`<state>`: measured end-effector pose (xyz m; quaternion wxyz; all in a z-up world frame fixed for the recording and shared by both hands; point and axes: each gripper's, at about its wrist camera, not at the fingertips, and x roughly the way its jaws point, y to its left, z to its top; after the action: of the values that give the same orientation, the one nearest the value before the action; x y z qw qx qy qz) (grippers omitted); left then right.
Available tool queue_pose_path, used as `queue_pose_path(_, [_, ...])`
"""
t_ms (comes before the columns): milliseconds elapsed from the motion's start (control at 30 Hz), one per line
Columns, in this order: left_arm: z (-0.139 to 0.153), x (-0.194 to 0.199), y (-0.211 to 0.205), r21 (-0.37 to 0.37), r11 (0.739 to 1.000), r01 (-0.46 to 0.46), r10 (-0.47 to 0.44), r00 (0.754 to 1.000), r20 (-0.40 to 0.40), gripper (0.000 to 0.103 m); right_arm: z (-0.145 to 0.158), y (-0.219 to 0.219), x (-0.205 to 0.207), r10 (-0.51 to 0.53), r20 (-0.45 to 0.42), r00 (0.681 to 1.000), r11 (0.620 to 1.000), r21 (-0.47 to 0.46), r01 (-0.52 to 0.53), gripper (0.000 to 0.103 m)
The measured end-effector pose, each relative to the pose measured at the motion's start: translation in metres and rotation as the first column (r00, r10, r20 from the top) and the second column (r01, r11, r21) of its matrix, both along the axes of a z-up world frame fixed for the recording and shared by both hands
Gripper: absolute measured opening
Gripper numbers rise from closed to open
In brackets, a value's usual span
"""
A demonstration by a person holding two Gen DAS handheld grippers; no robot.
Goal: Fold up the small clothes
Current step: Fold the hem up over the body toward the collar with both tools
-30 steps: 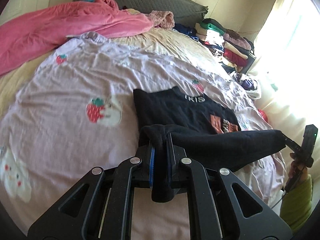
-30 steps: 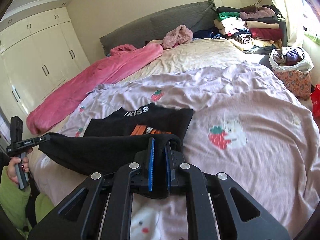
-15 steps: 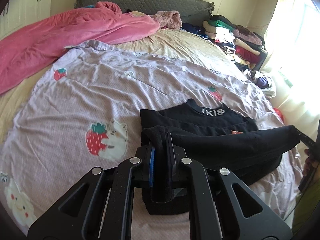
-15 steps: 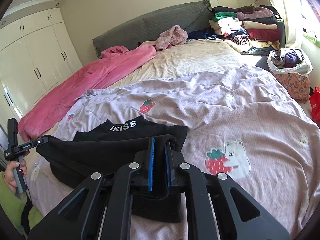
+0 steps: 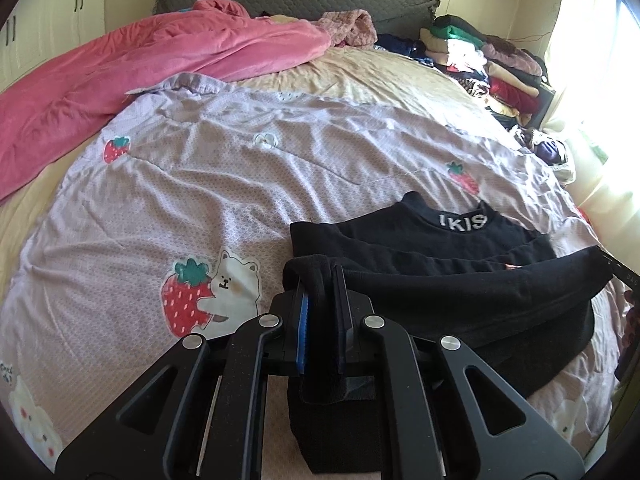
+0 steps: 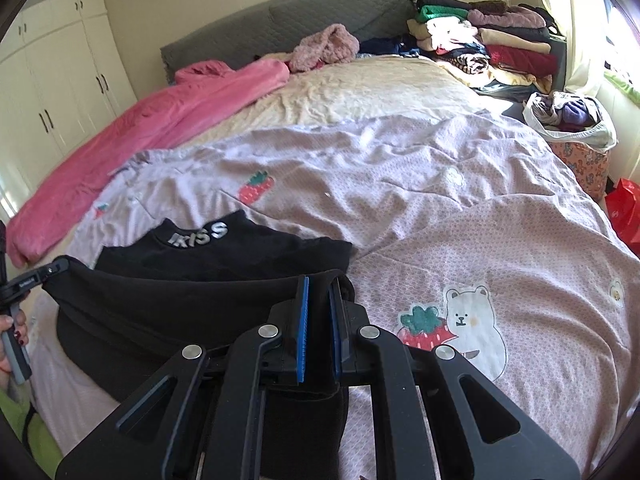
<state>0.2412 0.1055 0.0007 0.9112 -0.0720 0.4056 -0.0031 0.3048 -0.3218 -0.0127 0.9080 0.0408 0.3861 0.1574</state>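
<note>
- Left wrist view: left gripper point(image 5: 320, 280) clamps the black shirt point(image 5: 460, 240) hem; shirt lies at 3 o'clock on the lilac quilt point(image 5: 200, 200), collar away.
- Right wrist view: right gripper point(image 6: 318, 286) pinches the hem; folded edge seems lifted, running toward 9 o'clock.

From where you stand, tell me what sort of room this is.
Most likely a bedroom: a wide bed with a grey padded headboard, white built-in wardrobes, and stacked folded clothes.

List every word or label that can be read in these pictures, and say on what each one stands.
"IKISS": white letters on the collar of the black shirt; the left view shows only "IKIS".
Small print on the left gripper, seen from the right wrist: too small to read.
</note>
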Motion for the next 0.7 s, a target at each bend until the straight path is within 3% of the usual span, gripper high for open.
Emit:
queue_pose_path(233, [-0.024, 0.018, 0.000, 0.023, 1.000, -0.001, 0.003, 0.999, -0.052, 0.008, -0.031, 0.009, 0.013, -0.041, -0.068, 0.997, 0.995, -0.089, 0.034, 0.012])
queue_pose_path(300, [-0.028, 0.019, -0.001, 0.024, 1.000, 0.004, -0.002, 0.998, -0.062, 0.014, -0.037, 0.012, 0.015, -0.041, -0.070, 0.997, 0.993, -0.113, 0.033, 0.017])
queue_pose_path(333, [-0.028, 0.018, -0.001, 0.020, 1.000, 0.006, -0.005, 0.998, -0.060, 0.018, -0.039, 0.012, 0.015, -0.043, -0.074, 0.996, 0.993, -0.115, 0.034, 0.027])
queue_pose_path(433, [-0.021, 0.011, 0.002, 0.009, 1.000, 0.000, 0.000, 0.999, -0.032, 0.045, -0.037, 0.006, 0.013, -0.053, -0.072, 0.996, 0.994, -0.098, 0.046, 0.045])
queue_pose_path(533, [-0.004, -0.003, 0.010, -0.016, 1.000, -0.017, 0.018, 0.999, 0.031, 0.046, -0.027, -0.001, 0.004, -0.067, -0.044, 0.997, 0.993, -0.104, 0.062, 0.048])
queue_pose_path(700, [0.020, -0.034, 0.012, 0.022, 0.999, -0.025, 0.023, 0.994, 0.109, 0.046, 0.002, -0.002, -0.033, -0.030, 0.065, 0.997, 0.992, -0.122, 0.038, 0.049])
